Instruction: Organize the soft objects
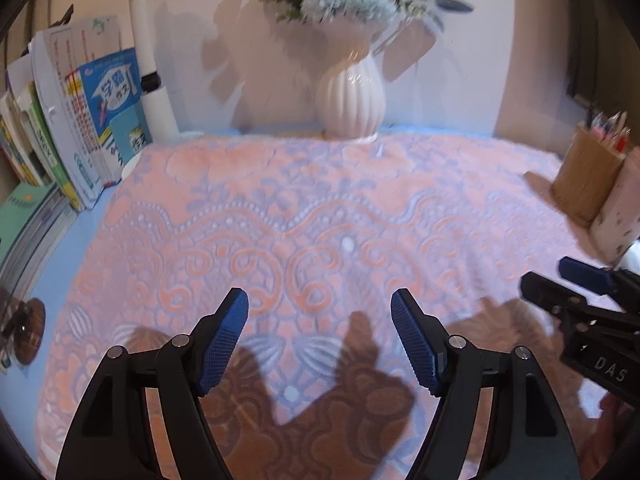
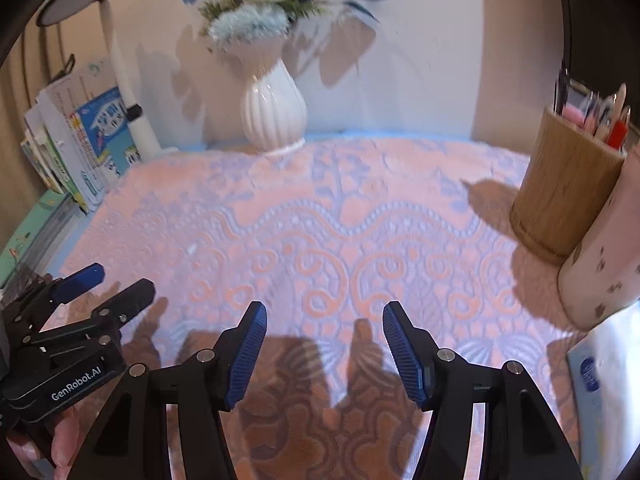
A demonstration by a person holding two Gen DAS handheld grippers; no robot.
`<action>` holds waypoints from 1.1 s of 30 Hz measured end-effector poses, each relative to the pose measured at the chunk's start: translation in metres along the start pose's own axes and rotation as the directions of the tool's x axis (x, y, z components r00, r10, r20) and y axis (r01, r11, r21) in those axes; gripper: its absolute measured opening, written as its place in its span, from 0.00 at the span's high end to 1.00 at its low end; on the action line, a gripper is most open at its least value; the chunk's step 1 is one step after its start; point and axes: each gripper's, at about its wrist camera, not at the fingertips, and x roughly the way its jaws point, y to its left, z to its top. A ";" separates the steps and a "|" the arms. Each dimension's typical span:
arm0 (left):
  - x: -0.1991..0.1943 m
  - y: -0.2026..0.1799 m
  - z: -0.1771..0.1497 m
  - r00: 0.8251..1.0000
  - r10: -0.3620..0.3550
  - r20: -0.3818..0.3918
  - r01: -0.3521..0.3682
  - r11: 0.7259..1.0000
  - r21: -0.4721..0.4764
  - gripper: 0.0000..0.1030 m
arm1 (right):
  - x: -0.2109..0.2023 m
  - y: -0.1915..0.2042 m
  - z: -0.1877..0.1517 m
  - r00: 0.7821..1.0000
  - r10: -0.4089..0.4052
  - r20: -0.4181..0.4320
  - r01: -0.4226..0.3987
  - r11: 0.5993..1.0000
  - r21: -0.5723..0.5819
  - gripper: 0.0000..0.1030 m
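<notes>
A pink and lavender patterned fleece blanket (image 1: 320,208) (image 2: 320,232) lies spread flat over the desk and fills the middle of both views. My left gripper (image 1: 320,296) hovers over its near part, open, with only blanket showing between its blue pads. In the right wrist view the left gripper (image 2: 124,278) appears at the left edge, held by a hand. My right gripper (image 2: 324,308) hangs beside it over the blanket's near part, open and holding nothing. The right gripper (image 1: 544,272) also shows at the right edge of the left wrist view.
A white ribbed vase (image 1: 352,96) (image 2: 274,116) with flowers stands at the blanket's far edge. Books (image 1: 80,132) (image 2: 80,140) and a white lamp post (image 2: 132,92) line the left. A wooden pen holder (image 2: 568,188) and a pink cup (image 2: 600,264) stand at the right.
</notes>
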 end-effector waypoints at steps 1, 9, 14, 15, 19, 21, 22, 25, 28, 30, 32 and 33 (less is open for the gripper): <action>0.003 -0.001 0.000 1.000 0.004 -0.020 -0.004 1.000 0.006 0.30 | 0.000 -0.001 0.000 1.000 -0.004 -0.007 0.004 1.000 0.003 0.43; 0.012 0.001 0.000 0.998 -0.014 -0.060 0.014 1.000 -0.005 0.28 | 0.008 -0.009 0.000 0.999 -0.010 -0.032 0.011 0.999 0.042 0.43; 0.017 0.003 0.001 0.996 -0.028 -0.080 0.026 0.999 -0.024 0.28 | 0.009 -0.011 0.000 0.999 -0.003 -0.042 0.005 0.999 0.053 0.43; 0.018 0.003 0.000 0.996 -0.027 -0.084 0.025 0.999 -0.023 0.28 | 0.009 -0.011 0.001 0.999 -0.002 -0.044 0.005 0.999 0.054 0.43; 0.019 0.003 0.000 0.995 -0.027 -0.093 0.024 0.999 -0.025 0.28 | 0.012 -0.013 0.001 0.998 -0.002 -0.057 0.006 0.998 0.064 0.43; 0.021 0.003 0.000 0.994 -0.028 -0.102 0.026 0.999 -0.028 0.28 | 0.011 -0.013 0.001 0.998 -0.001 -0.057 0.004 0.998 0.064 0.43; 0.022 0.004 0.000 0.994 -0.029 -0.106 0.026 0.999 -0.030 0.28 | 0.012 -0.013 0.000 0.998 -0.001 -0.057 0.005 0.998 0.064 0.43; 0.023 0.005 0.001 0.994 -0.030 -0.109 0.027 0.999 -0.032 0.28 | 0.012 -0.013 0.000 0.998 -0.002 -0.057 0.005 0.998 0.063 0.42; 0.023 0.004 0.001 0.994 -0.024 -0.110 0.021 0.999 -0.026 0.27 | 0.012 -0.013 0.001 0.998 -0.001 -0.058 0.005 0.998 0.063 0.42; 0.024 0.004 0.001 0.993 -0.022 -0.114 0.019 1.000 -0.025 0.25 | 0.012 -0.013 0.001 0.998 -0.002 -0.058 0.005 0.998 0.063 0.42; 0.025 0.004 0.002 0.993 -0.023 -0.118 0.020 0.999 -0.029 0.24 | 0.012 -0.012 0.001 0.998 -0.003 -0.058 0.007 0.998 0.063 0.41; 0.025 0.005 0.002 0.993 -0.024 -0.119 0.020 0.999 -0.031 0.23 | 0.012 -0.012 0.001 0.998 -0.004 -0.059 0.007 0.998 0.061 0.41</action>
